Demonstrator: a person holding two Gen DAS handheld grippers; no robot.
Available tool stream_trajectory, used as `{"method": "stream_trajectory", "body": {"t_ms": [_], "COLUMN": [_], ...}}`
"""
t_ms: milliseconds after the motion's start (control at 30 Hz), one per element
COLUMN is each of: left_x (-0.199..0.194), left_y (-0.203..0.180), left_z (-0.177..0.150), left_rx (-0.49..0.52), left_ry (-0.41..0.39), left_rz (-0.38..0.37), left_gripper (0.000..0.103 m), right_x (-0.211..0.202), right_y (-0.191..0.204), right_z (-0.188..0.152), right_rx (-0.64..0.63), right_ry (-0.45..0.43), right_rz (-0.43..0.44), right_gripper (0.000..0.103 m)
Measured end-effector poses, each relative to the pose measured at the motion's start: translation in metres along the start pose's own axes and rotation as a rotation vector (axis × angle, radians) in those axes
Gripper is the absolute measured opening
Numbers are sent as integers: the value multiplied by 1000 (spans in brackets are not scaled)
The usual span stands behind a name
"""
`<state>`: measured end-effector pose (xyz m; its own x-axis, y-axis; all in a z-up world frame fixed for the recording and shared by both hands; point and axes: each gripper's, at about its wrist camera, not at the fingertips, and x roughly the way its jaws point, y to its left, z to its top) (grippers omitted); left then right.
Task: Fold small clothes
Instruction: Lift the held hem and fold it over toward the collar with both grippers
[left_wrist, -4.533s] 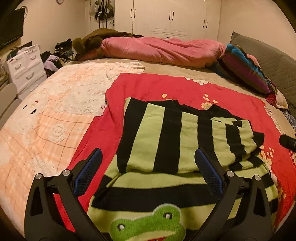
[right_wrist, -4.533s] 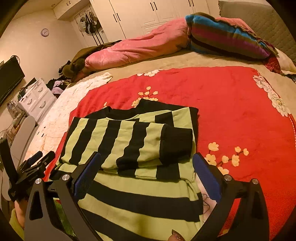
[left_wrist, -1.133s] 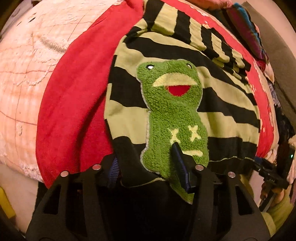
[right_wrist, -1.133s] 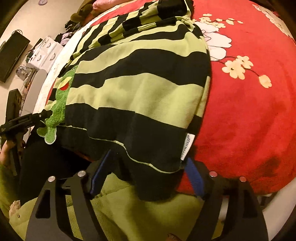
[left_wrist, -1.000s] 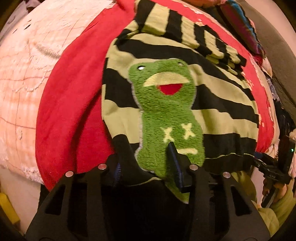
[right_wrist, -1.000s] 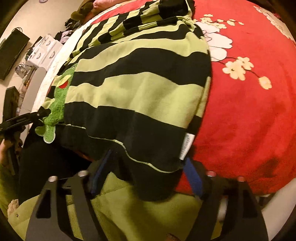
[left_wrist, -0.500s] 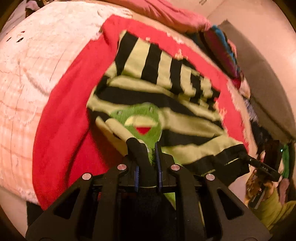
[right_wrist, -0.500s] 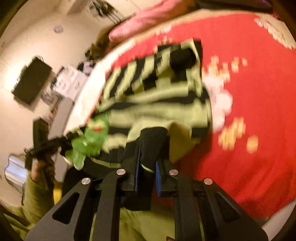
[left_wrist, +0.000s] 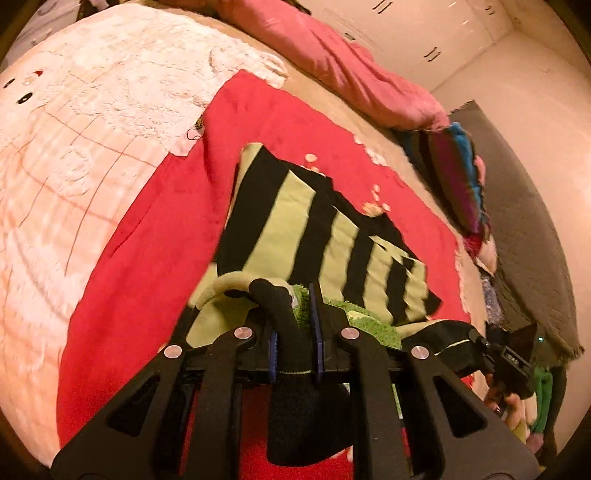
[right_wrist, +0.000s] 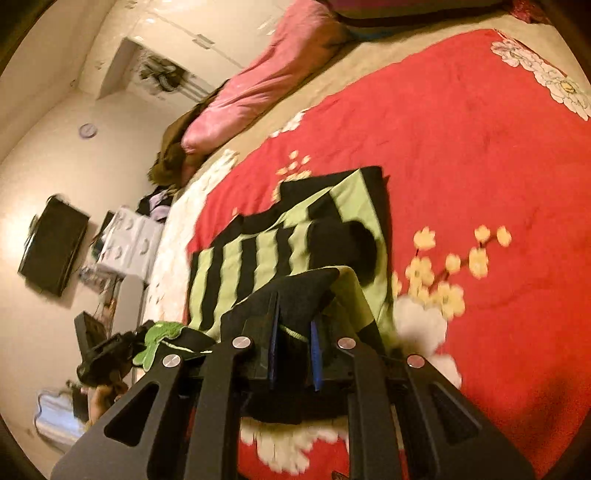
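A small green-and-black striped sweater (left_wrist: 314, 229) with a fuzzy green frog patch (left_wrist: 362, 317) lies on the red blanket (left_wrist: 155, 266); its sleeves are folded across the chest. My left gripper (left_wrist: 295, 295) is shut on the black bottom hem at the sweater's left corner, which is lifted off the bed. My right gripper (right_wrist: 295, 325) is shut on the hem at the other corner of the sweater (right_wrist: 258, 258), also raised. Each view shows the other gripper at its edge, the right gripper (left_wrist: 506, 354) in the left wrist view and the left gripper (right_wrist: 107, 350) in the right wrist view.
A pink duvet (left_wrist: 354, 74) and a striped pillow (left_wrist: 454, 177) lie at the head of the bed. A pale fleece blanket (left_wrist: 74, 129) covers the left side. White drawers (right_wrist: 129, 236) and a wall screen (right_wrist: 51, 247) stand beside the bed. A person's hand (left_wrist: 513, 406) holds the right gripper.
Both grippers have shut on the bottom hem. They have lifted it and carried it up over the sweater toward the collar, so the frog patch now bunches at the fold.
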<state>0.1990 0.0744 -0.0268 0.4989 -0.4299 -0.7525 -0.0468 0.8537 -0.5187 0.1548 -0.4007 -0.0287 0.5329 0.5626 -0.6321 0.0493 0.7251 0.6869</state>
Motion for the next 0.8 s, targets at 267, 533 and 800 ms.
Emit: {"method": "stream_trajectory", "body": {"t_ms": [267,533,800], "left_x": [39,-18,-14], "left_y": [18,24,11], "left_z": [13,-25,-69], "left_rx": [-92,29,28], "left_ry": [-22,-157,-19], "left_rz": [25,50,-125], "left_gripper": [27,42,48], "right_x": [36,-18,-10], "right_y": [-23,-22,-3], "right_z": [25,9,-37], "right_rx": [54,-88,-169], "right_ry": [0,-113,14], "right_rz": [-109,-115,-62], "right_gripper": [41,74,82]}}
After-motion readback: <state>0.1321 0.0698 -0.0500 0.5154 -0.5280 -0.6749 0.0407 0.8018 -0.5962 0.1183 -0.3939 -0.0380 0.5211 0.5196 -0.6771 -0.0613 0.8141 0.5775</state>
